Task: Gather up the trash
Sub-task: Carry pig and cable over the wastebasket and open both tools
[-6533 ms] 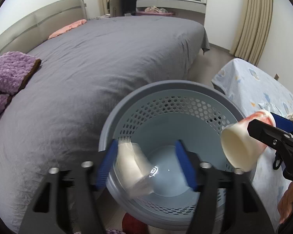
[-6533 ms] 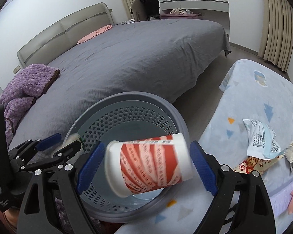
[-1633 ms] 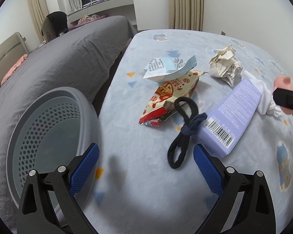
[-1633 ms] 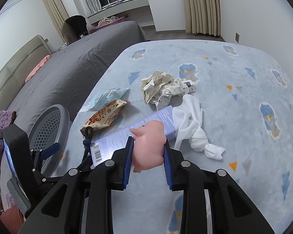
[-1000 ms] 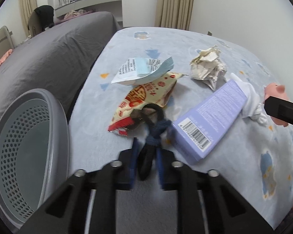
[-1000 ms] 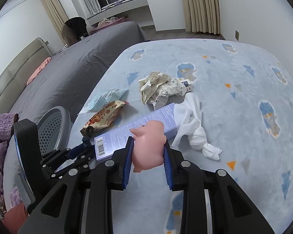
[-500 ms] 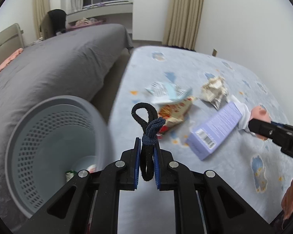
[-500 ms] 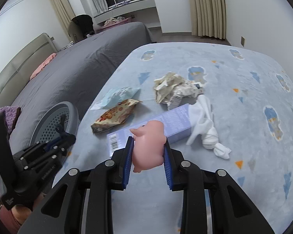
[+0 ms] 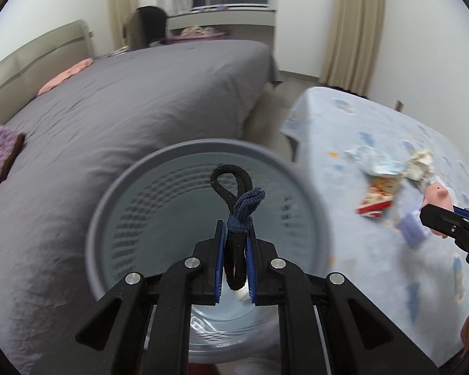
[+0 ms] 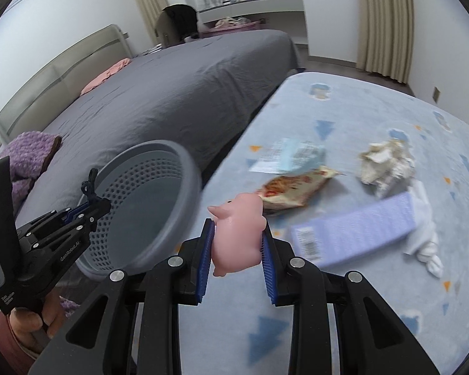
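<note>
Left gripper clamped tight on black hair tie; right gripper pinching pink pig toy, both angled downward.

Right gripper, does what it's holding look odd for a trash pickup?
Yes. The right gripper is shut on a pink pig toy, intact and clean, unlike the crumpled paper and snack wrapper lying on the table.

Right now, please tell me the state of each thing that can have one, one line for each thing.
Left hand-held gripper: shut on the black hair tie.
Black hair tie: lifted, held over the basket.
Right hand-held gripper: shut on the pink pig toy.
Pink pig toy: held off the blanket.
Basket: upright, open.
Purple box: lying flat.
Paper ball: crumpled.
Snack wrapper: lying flat on the blanket.
</note>
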